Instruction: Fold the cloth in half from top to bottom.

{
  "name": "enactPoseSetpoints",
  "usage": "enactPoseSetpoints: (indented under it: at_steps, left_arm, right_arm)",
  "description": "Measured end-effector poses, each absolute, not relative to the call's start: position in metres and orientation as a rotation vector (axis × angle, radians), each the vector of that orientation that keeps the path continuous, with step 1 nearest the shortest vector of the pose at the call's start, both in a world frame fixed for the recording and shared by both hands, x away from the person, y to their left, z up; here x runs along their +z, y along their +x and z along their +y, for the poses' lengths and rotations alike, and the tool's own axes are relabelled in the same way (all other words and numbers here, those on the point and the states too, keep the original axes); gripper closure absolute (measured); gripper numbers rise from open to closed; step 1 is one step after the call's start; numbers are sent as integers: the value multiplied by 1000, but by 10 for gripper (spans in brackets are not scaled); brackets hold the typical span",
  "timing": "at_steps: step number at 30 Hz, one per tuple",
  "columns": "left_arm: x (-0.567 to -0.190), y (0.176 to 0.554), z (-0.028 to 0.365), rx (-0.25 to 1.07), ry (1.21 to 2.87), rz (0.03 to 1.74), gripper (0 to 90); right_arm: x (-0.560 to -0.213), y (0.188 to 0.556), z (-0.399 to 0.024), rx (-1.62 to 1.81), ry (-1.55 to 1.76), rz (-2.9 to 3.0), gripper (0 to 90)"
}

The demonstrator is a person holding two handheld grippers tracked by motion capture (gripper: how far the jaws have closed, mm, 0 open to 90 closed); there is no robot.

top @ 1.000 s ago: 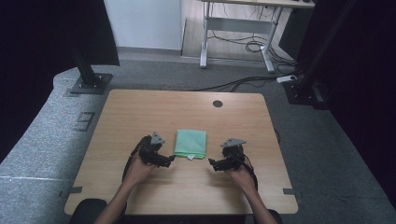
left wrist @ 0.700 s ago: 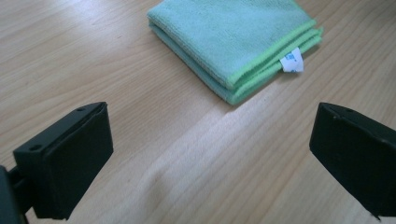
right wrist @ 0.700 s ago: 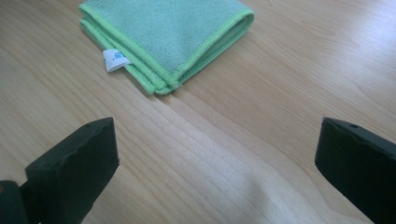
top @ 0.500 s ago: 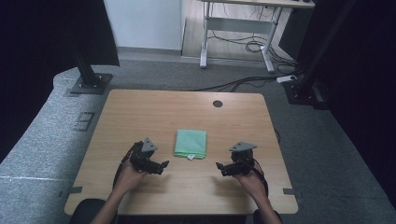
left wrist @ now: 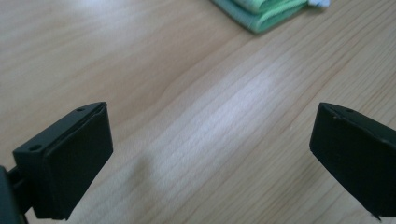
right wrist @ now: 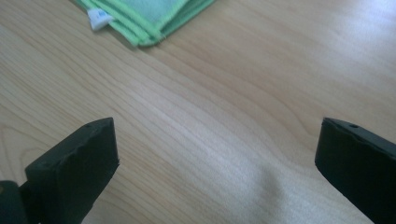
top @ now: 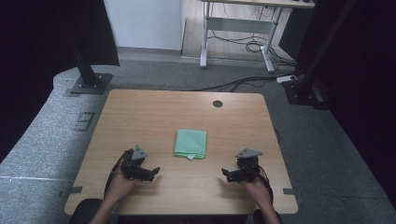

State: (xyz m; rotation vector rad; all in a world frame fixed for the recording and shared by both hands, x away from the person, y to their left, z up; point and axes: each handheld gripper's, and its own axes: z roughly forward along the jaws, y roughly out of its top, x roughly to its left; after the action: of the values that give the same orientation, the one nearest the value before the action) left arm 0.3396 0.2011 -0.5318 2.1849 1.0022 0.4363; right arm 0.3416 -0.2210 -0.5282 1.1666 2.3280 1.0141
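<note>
A folded green cloth (top: 190, 143) with a small white tag lies flat at the middle of the wooden table (top: 154, 112). My left gripper (top: 153, 172) rests near the front edge, left of the cloth, jaws wide open over bare wood; the cloth's corner (left wrist: 261, 11) shows at the top of the left gripper view. My right gripper (top: 226, 175) sits to the front right of the cloth, also open and holding nothing. In the right gripper view the cloth (right wrist: 149, 16) and its white tag (right wrist: 99, 18) lie at the upper left.
A round cable hole (top: 217, 103) sits near the table's far edge. Black stand bases (top: 88, 84) stand on the grey carpet at both far corners, with cables (top: 243, 84) on the floor and a desk frame (top: 238, 28) behind.
Both grippers have drawn back from the cloth toward the front edge and spread apart, left one leftward and right one rightward. The cloth has stayed in place.
</note>
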Motion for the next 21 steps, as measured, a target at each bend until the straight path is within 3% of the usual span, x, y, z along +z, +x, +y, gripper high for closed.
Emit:
enactPoseSetpoints:
  at_steps: [21]
  left_arm:
    - [-549,339,196,389,2227,1054,0]
  right_arm:
    - [-557,339,-222,991,1172,2342,0]
